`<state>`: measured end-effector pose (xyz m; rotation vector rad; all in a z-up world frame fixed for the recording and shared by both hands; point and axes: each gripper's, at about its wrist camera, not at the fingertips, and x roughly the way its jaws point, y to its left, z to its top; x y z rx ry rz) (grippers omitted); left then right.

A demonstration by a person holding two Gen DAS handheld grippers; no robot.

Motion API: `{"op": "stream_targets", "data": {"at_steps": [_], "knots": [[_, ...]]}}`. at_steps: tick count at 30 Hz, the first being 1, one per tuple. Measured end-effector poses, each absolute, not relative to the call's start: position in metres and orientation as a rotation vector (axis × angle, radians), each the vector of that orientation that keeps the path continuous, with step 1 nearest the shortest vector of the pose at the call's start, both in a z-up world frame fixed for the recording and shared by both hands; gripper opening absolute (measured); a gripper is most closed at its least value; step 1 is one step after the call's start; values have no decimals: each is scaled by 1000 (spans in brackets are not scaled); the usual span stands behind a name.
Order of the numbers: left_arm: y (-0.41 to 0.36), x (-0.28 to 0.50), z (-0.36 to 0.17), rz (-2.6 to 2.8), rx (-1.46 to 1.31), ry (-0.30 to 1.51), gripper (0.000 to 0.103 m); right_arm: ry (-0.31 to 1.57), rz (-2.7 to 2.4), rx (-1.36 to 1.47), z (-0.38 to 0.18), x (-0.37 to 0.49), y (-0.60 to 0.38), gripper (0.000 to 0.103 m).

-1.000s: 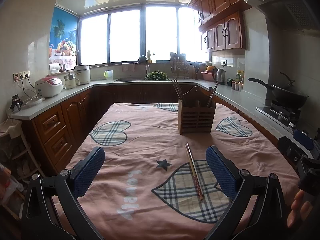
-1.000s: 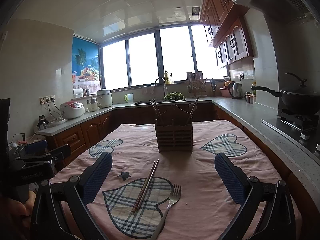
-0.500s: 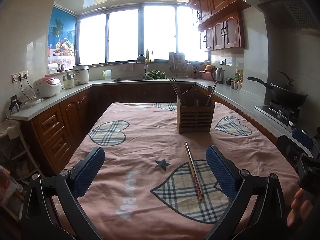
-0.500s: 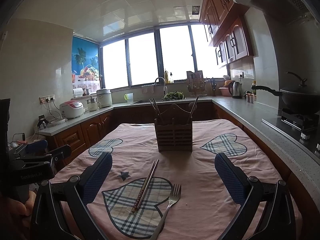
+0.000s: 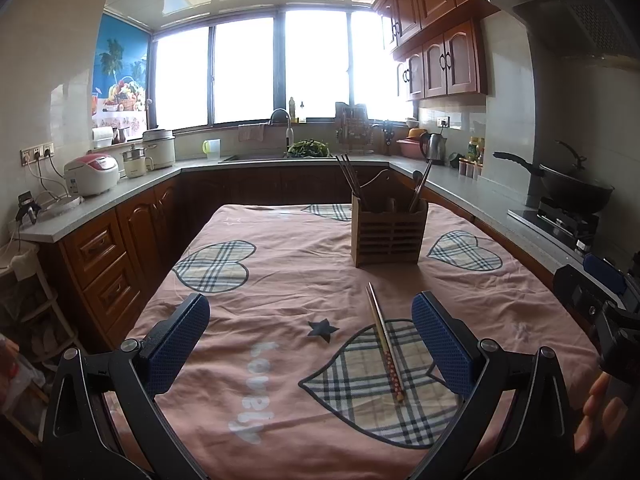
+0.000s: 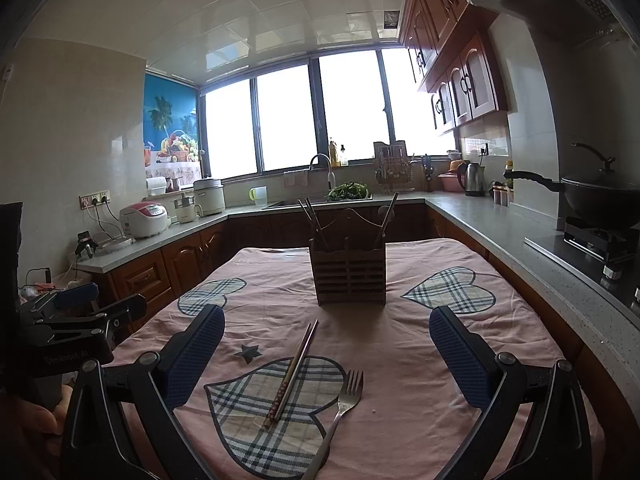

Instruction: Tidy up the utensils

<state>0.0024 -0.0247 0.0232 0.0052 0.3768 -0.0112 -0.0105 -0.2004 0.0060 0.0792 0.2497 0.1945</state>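
Chopsticks (image 6: 295, 372) lie low centre on the counter (image 6: 420, 360), fork (image 6: 340, 412) just beside, holder (image 6: 348, 276) beyond. Both claws, left (image 5: 310, 344) and right (image 6: 326, 354), gape wide, empty. Best approach: straddle the pair mid-length, pinch crosswise.

Kitchen, white tiled ceiling (image 6: 248, 20). Wide window (image 5: 280, 68) along far wall, bright daylight. Wooden upper cabinets (image 5: 440, 60) right, lower cabinets (image 5: 104, 256) left under grey countertop (image 6: 500, 232). Table under pink cloth (image 5: 280, 272) with plaid hearts, centre.
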Motion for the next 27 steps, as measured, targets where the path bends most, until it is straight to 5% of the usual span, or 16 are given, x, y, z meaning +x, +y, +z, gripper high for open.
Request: {"op": "stream_targets", "data": {"at_steps": [27], "knots": [[-22, 15, 23, -41, 9, 383, 103, 254, 196, 78, 8, -5, -200, 103]]}}
